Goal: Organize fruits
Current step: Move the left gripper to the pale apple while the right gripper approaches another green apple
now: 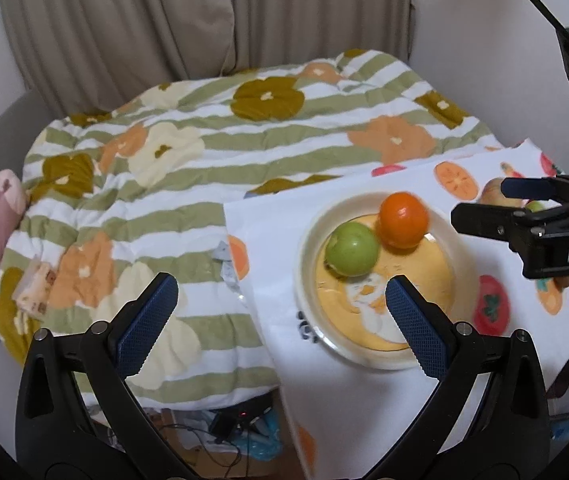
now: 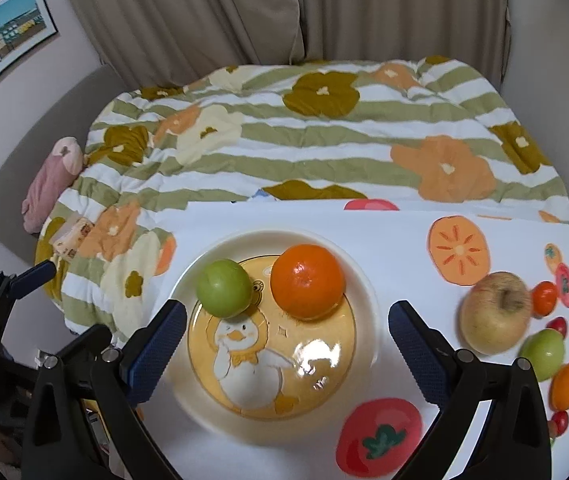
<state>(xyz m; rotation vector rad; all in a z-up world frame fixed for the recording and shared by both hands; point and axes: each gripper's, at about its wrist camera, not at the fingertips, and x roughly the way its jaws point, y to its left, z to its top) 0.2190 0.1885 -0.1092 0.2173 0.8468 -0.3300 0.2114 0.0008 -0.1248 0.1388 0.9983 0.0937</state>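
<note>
A cream plate [image 2: 204, 256] with a yellow duck picture holds a green fruit [image 2: 223, 288] and an orange [image 2: 307, 280]. The same plate [image 1: 308, 232], green fruit [image 1: 351, 249] and orange [image 1: 403, 220] show in the left wrist view. A yellowish apple [image 2: 496, 312] and a second small green fruit [image 2: 543, 351] lie on the fruit-print cloth [image 2: 396, 240] to the right of the plate. My right gripper [image 2: 287, 320] is open and empty, over the plate's near part. My left gripper [image 1: 282, 292] is open and empty, at the plate's left edge.
The cloth-covered table stands against a bed with a striped flower quilt [image 2: 324, 152]. A pink soft toy [image 2: 50, 184] lies at the bed's left edge. Cables and clutter [image 1: 236, 428] lie on the floor below the table's left edge. Curtains hang behind.
</note>
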